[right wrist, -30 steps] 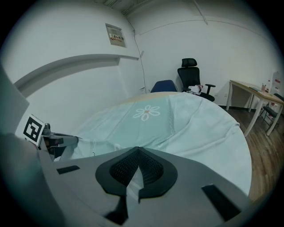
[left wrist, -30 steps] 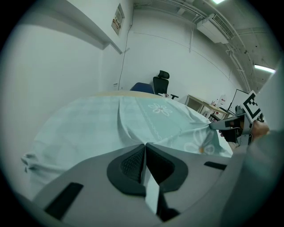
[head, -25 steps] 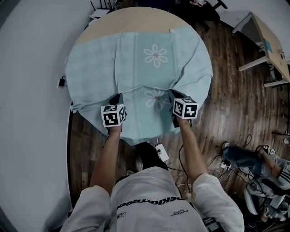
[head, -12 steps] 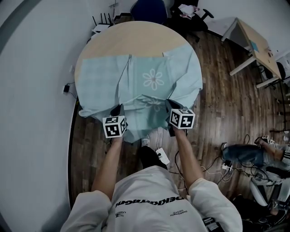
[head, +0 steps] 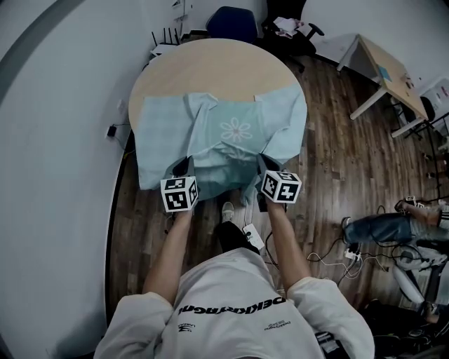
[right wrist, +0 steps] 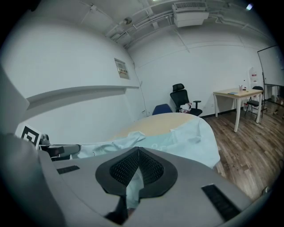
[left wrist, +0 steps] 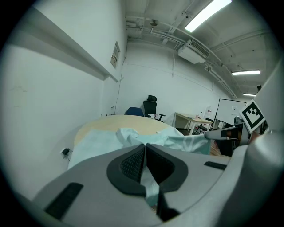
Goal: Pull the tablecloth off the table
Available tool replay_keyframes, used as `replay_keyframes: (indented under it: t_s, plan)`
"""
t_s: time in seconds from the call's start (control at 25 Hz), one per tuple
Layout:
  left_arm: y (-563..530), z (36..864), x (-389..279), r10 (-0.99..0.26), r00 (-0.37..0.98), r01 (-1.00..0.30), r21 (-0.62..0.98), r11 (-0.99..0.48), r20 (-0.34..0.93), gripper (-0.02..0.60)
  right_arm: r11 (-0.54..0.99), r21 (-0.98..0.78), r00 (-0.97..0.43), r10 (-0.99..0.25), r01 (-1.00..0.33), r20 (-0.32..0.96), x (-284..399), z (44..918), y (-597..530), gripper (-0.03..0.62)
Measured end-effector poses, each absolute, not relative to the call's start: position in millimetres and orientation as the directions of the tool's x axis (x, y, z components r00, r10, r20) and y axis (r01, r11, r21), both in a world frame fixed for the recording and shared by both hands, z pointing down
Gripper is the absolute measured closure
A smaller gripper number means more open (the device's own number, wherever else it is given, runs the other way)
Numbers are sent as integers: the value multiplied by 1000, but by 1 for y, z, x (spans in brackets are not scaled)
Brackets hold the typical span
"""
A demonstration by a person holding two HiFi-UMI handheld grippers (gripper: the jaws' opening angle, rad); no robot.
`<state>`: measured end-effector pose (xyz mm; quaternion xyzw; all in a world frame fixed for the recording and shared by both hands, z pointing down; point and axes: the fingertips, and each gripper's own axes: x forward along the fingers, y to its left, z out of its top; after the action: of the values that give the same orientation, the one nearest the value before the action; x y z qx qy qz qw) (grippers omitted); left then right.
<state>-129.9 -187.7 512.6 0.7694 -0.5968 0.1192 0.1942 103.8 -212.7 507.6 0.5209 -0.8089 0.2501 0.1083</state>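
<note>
A pale blue tablecloth [head: 231, 126] with a white flower print lies bunched over the near half of a round wooden table [head: 217, 66]; the far half of the tabletop is bare. My left gripper [head: 181, 168] is shut on the cloth's near edge, the fabric pinched between its pads [left wrist: 133, 164]. My right gripper [head: 265, 167] is shut on the same edge further right, cloth caught between its pads [right wrist: 153, 168]. Between the two grippers the cloth [left wrist: 177, 142] hangs off the table's front rim. In the right gripper view the tablecloth [right wrist: 186, 139] drapes over the table's right side.
A blue chair [head: 231, 21] and a black office chair [head: 291, 28] stand behind the table. A desk [head: 386, 70] is at the right. A power strip [head: 251, 237] and cables lie on the wooden floor by my feet. A seated person's legs [head: 382, 228] are at right.
Both grippers have drawn back toward me and lifted, dragging the tablecloth with them. More bare tabletop shows at the far side and the cloth is more bunched.
</note>
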Motion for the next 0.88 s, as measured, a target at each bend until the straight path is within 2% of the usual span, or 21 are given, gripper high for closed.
replay_keyframes:
  t_s: [0.56, 0.88]
  plan:
    - [-10, 457, -130, -901, 287, -958, 89, -273, 324, 566, 352, -293, -443, -822, -889, 359, 68, 461, -30, 563]
    - [60, 437, -134, -904, 309, -951, 63, -304, 296, 566, 364, -301, -459, -812, -881, 360, 50, 453, 41, 563]
